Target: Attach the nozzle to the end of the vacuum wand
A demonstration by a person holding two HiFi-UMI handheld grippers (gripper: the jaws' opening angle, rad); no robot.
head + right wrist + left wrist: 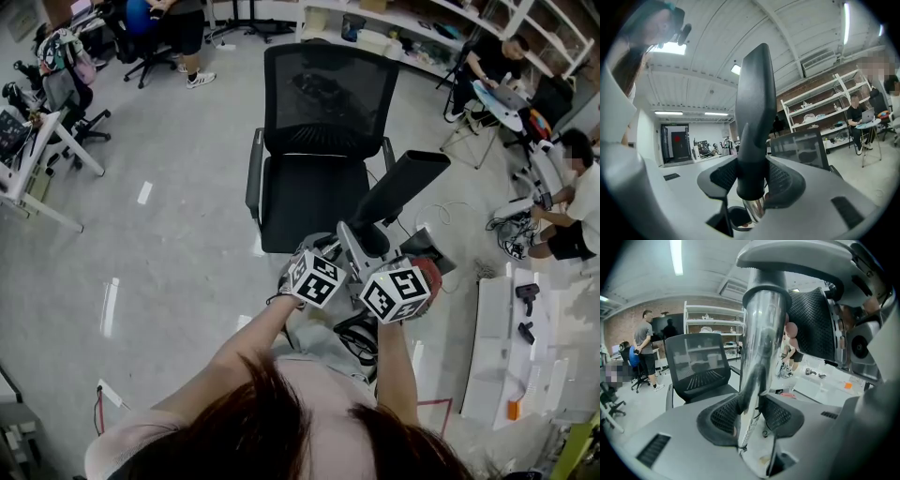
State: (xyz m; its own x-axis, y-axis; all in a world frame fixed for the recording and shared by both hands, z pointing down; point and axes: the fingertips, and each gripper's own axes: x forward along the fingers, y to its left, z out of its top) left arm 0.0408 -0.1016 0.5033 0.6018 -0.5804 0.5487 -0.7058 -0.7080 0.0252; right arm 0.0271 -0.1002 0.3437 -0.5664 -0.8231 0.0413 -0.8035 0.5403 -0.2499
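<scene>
A black tapered nozzle slants up and to the right in front of me in the head view. My right gripper is shut on its round collar. The long nozzle rises between the pads. A chrome vacuum wand enters the collar from below. My left gripper sits just left of the right one. It is shut on the same chrome wand, which runs up between its mesh pads.
A black mesh office chair stands straight ahead, close behind the nozzle. A white table with small tools is at the right. People sit at the far right and back left. Desks line the left.
</scene>
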